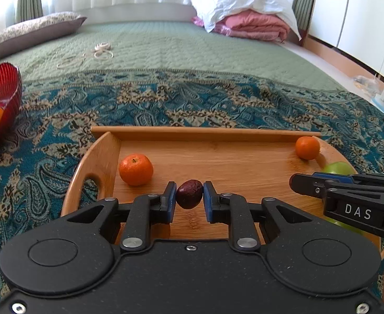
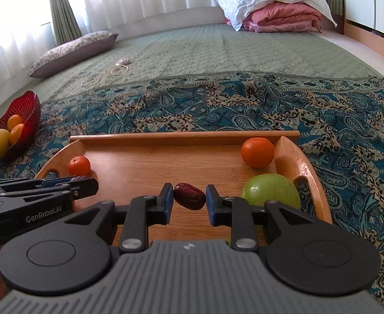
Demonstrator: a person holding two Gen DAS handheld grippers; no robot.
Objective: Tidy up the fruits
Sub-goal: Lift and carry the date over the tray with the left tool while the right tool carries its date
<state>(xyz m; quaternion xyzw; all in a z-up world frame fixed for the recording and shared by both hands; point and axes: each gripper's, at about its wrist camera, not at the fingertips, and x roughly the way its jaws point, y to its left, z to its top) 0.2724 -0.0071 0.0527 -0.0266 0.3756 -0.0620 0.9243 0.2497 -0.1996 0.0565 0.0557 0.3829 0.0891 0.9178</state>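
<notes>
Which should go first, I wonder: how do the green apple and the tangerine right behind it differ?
The green apple is clearly bigger than the tangerine. The apple is pale green and smooth; the tangerine is deep orange. The apple lies nearer the grippers, the tangerine in the tray's far corner. Both rest loose by the tray's right wall.

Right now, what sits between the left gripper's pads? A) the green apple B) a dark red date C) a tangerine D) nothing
B: in the left wrist view the left gripper is shut on a dark red date above the wooden tray.
</notes>
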